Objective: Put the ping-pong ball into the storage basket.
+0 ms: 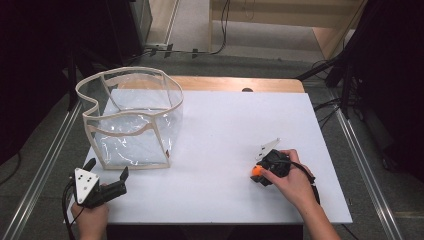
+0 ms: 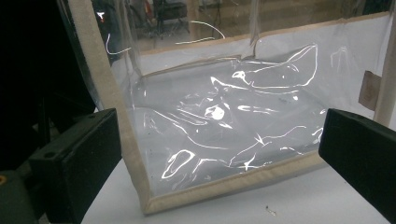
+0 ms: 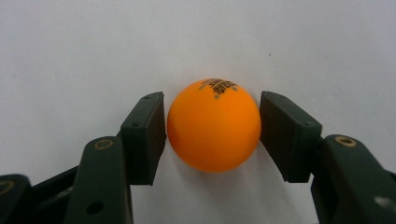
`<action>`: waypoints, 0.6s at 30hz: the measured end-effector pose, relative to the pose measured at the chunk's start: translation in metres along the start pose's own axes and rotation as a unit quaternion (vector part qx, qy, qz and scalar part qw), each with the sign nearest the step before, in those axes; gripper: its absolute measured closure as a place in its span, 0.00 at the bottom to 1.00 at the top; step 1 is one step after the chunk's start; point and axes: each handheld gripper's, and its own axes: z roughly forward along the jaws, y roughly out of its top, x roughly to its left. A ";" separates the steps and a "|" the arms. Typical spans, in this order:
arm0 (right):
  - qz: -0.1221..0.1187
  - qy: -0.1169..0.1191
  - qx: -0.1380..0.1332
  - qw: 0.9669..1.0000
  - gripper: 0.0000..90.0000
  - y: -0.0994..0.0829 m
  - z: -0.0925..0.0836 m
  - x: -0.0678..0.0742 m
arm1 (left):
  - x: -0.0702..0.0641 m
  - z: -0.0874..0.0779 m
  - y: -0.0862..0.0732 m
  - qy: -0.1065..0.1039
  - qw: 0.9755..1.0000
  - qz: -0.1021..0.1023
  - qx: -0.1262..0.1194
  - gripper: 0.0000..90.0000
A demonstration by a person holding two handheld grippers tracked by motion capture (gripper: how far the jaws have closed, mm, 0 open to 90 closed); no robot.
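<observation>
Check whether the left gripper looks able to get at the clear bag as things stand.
Probably yes. The left gripper sits just short of the clear bag, jaws wide apart and facing its near corner, with bare table between them. The right gripper is busy around the orange ball.

We see one small orange ball [image 3: 214, 125], smooth and glossy, with dark printed marks near its top in the right gripper view. It sits on the white tabletop [image 1: 220, 130], right of centre and toward the near edge, well apart from the clear bag at the left. In the high view we see just an orange spot [image 1: 256, 171] at the tip of the right gripper [image 3: 213, 133]. The ball lies between the two black pads, both right up against its sides; whether they press on it we cannot tell. Ball looks whole, undented.
</observation>
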 end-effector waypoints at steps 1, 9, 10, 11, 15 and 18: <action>0.001 0.003 0.001 1.000 0.46 0.000 0.000 0.000 | 0.000 0.000 0.000 0.000 1.000 0.000 0.000 0.00; 0.005 -0.005 -0.004 1.000 0.50 0.002 0.002 0.000 | 0.000 0.000 0.000 0.000 1.000 0.000 0.000 0.00; 0.004 -0.006 -0.004 1.000 0.51 0.002 0.002 0.000 | 0.000 0.000 0.000 -0.001 1.000 0.000 0.000 0.00; 0.002 -0.006 -0.003 1.000 0.52 0.002 0.001 -0.001 | 0.000 0.000 0.000 -0.001 1.000 0.000 0.000 0.00; 0.004 -0.008 -0.003 1.000 0.52 0.002 0.001 0.000 | 0.000 0.000 0.000 0.000 1.000 0.000 0.000 0.00; 0.001 -0.008 -0.002 1.000 0.53 0.002 0.001 0.000 | 0.000 0.000 0.000 0.000 1.000 0.000 0.000 0.00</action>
